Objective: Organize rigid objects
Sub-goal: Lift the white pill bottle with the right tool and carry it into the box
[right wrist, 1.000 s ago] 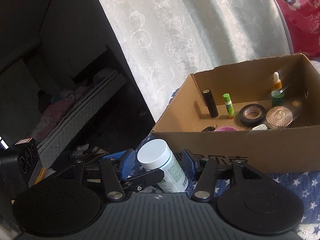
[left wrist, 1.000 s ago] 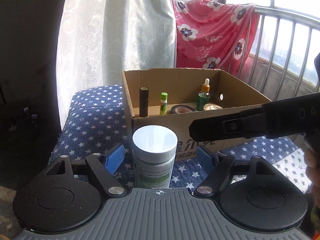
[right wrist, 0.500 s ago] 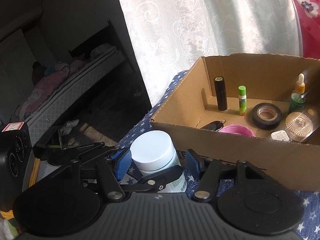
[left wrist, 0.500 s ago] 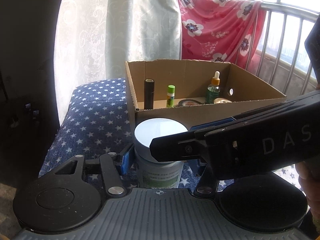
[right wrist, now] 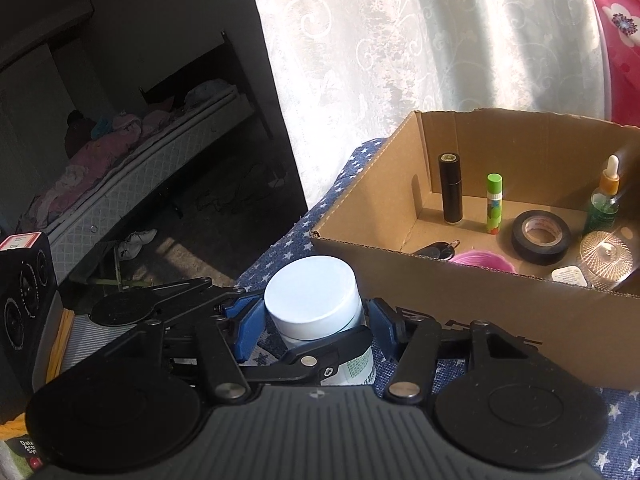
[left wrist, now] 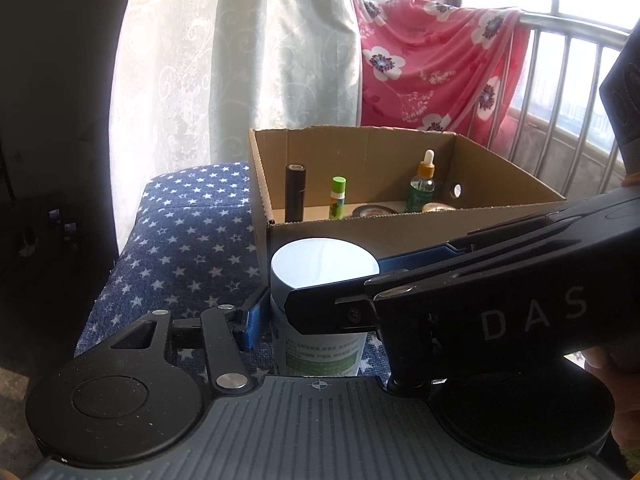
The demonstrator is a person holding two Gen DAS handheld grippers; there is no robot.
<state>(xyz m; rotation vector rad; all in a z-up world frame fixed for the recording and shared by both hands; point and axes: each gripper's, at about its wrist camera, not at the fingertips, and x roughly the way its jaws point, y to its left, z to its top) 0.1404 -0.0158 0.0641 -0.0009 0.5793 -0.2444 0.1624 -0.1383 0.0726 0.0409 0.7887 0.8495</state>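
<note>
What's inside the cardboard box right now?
Inside the cardboard box: black tube, green stick, tape roll, dropper bottle, keys, pink item, glass lid. Near wall hides the rest.

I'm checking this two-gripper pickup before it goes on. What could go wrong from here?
1. Both the left gripper and the right gripper crowd the white-lidded plastic jar; their fingers may collide or tip it.
2. The jar stands close to the brown cardboard box; a lift could catch its front wall.
3. Inside, the black tape roll and upright tubes leave little landing room.
</note>
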